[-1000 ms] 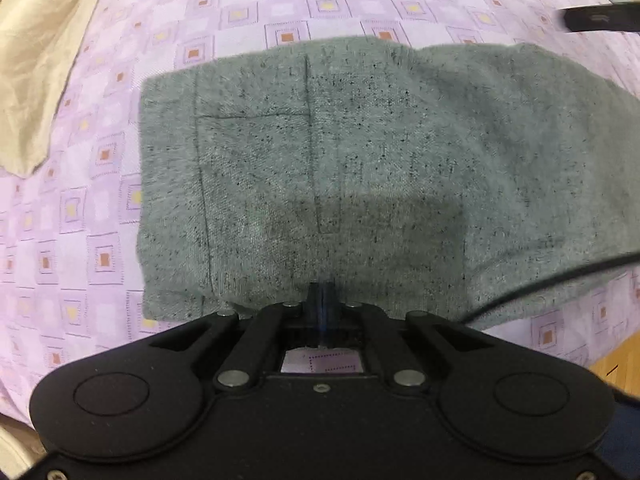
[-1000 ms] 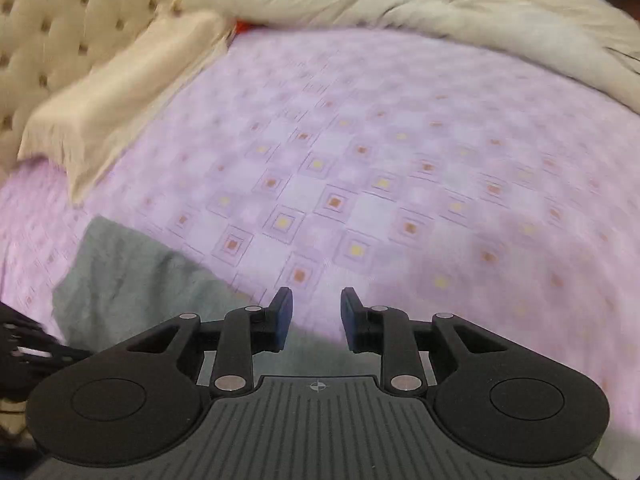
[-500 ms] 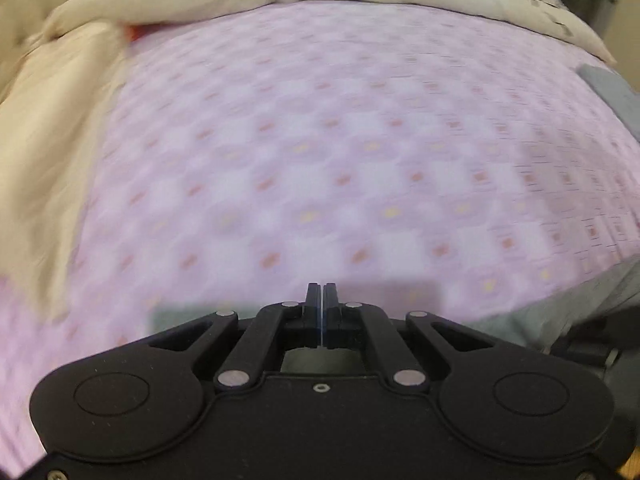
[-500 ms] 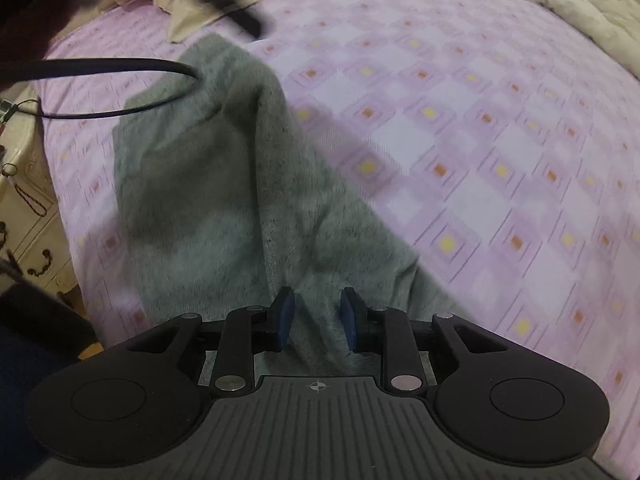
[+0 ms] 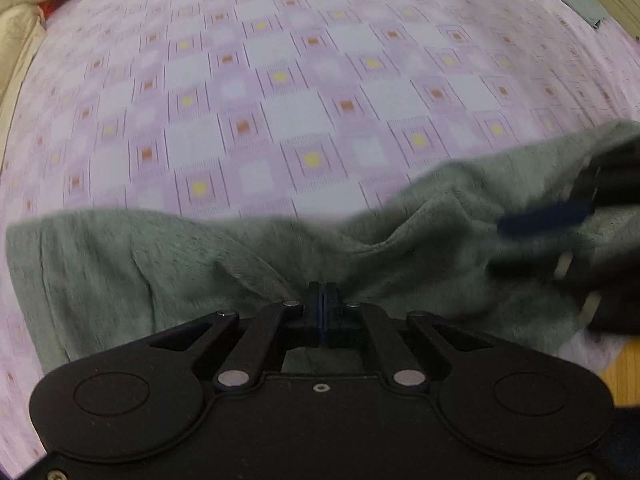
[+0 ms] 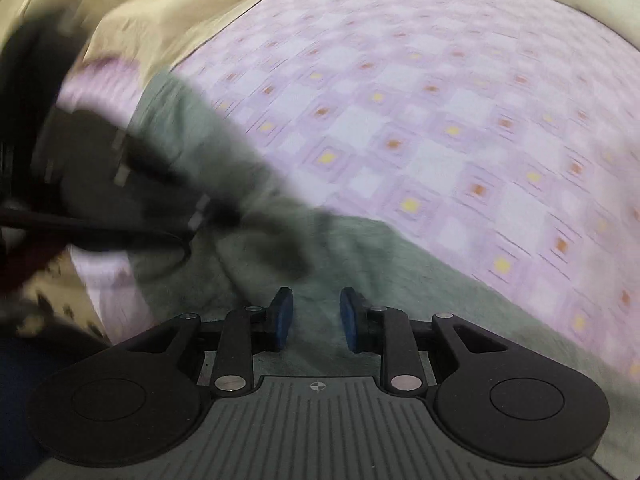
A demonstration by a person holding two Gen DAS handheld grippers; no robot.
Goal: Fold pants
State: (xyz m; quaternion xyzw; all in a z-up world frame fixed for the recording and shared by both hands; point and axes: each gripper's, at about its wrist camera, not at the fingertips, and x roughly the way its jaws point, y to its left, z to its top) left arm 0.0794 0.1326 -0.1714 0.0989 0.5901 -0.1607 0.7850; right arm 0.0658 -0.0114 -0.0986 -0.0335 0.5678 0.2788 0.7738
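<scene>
We've got our right gripper with blue pads apart over the grey-green knit pants, lying on the purple checked bedsheet; the blurry left gripper sits beside.

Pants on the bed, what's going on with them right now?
A person with two handheld grippers is folding grey-green pants on a purple checked bedsheet. The left gripper is shut, pinching the near edge of the fabric, which bunches around it. The right gripper is open just above the cloth, gripping nothing. The pants lie rumpled, not neatly folded.
</scene>
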